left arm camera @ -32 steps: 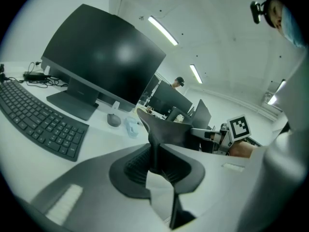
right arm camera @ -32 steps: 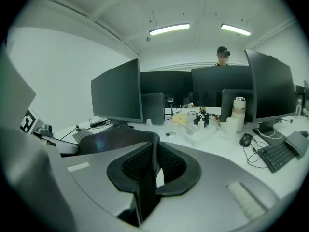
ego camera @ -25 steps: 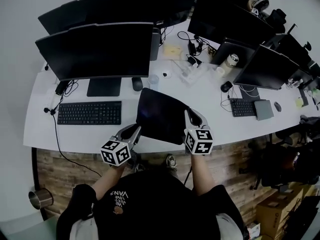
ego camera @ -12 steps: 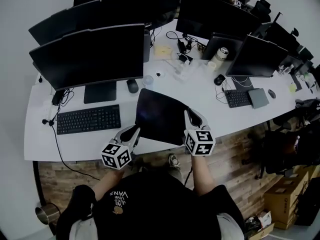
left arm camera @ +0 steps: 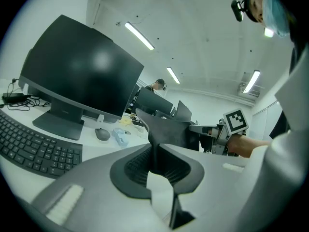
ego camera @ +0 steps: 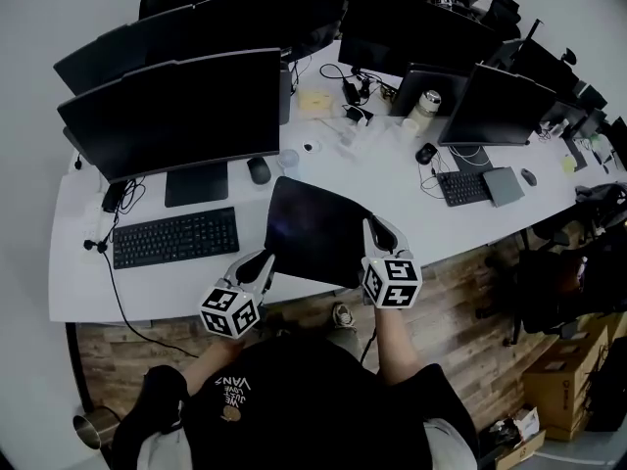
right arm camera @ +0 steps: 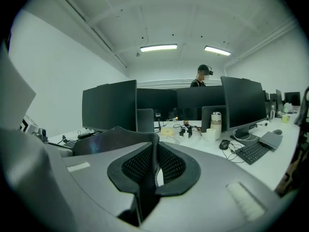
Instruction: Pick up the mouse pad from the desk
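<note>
A black rectangular mouse pad [ego camera: 315,229] hangs lifted over the front edge of the white desk [ego camera: 88,282]. My left gripper [ego camera: 266,260] is shut on its near left corner, and my right gripper [ego camera: 372,231] is shut on its right edge. In the left gripper view the thin pad [left arm camera: 166,129] runs edge-on out of my shut left gripper [left arm camera: 155,151] toward the right gripper's marker cube [left arm camera: 235,121]. In the right gripper view the pad [right arm camera: 116,138] bends away to the left from my shut right gripper [right arm camera: 154,153].
A black keyboard [ego camera: 176,237] lies left of the pad, with a dark monitor [ego camera: 171,111] and a mouse [ego camera: 259,169] behind it. More monitors [ego camera: 416,32], cables, a bottle [ego camera: 426,101] and a second keyboard [ego camera: 464,188] fill the right and back. A metal bin [ego camera: 100,425] stands on the floor.
The pad stays gripped by both grippers and keeps almost the same place; the right gripper has shifted slightly. The head view has swung, so the desk appears a little further left.
</note>
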Action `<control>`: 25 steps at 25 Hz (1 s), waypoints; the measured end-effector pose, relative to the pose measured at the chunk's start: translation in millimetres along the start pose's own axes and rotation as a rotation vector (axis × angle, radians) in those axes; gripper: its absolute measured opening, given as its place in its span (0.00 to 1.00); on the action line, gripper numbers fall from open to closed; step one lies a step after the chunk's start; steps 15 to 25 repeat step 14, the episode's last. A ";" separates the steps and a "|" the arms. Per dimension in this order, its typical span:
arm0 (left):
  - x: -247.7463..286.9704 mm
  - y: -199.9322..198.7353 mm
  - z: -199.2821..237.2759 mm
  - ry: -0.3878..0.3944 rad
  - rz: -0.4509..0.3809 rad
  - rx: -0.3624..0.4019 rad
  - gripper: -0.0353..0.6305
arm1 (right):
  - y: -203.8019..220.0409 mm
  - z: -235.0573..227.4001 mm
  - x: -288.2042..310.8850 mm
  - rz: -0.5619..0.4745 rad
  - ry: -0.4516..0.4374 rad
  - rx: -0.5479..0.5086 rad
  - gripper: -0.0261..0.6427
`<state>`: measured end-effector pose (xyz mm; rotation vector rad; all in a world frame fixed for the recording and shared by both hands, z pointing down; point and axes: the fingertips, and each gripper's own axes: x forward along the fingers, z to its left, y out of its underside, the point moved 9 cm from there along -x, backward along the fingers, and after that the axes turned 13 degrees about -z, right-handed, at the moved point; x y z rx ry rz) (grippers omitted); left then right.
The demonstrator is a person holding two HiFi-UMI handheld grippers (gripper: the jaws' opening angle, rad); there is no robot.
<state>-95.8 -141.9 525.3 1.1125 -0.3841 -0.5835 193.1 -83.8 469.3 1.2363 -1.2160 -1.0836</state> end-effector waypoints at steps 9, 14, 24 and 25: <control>-5.4 -0.2 -1.2 0.001 -0.010 -0.010 0.12 | -1.7 4.3 0.7 -0.006 -0.003 -0.008 0.10; -8.0 0.7 -2.2 -0.005 -0.007 -0.017 0.12 | -2.1 6.2 0.9 -0.006 -0.007 -0.004 0.10; -8.0 0.7 -2.2 -0.005 -0.007 -0.017 0.12 | -2.1 6.2 0.9 -0.006 -0.007 -0.004 0.10; -8.0 0.7 -2.2 -0.005 -0.007 -0.017 0.12 | -2.1 6.2 0.9 -0.006 -0.007 -0.004 0.10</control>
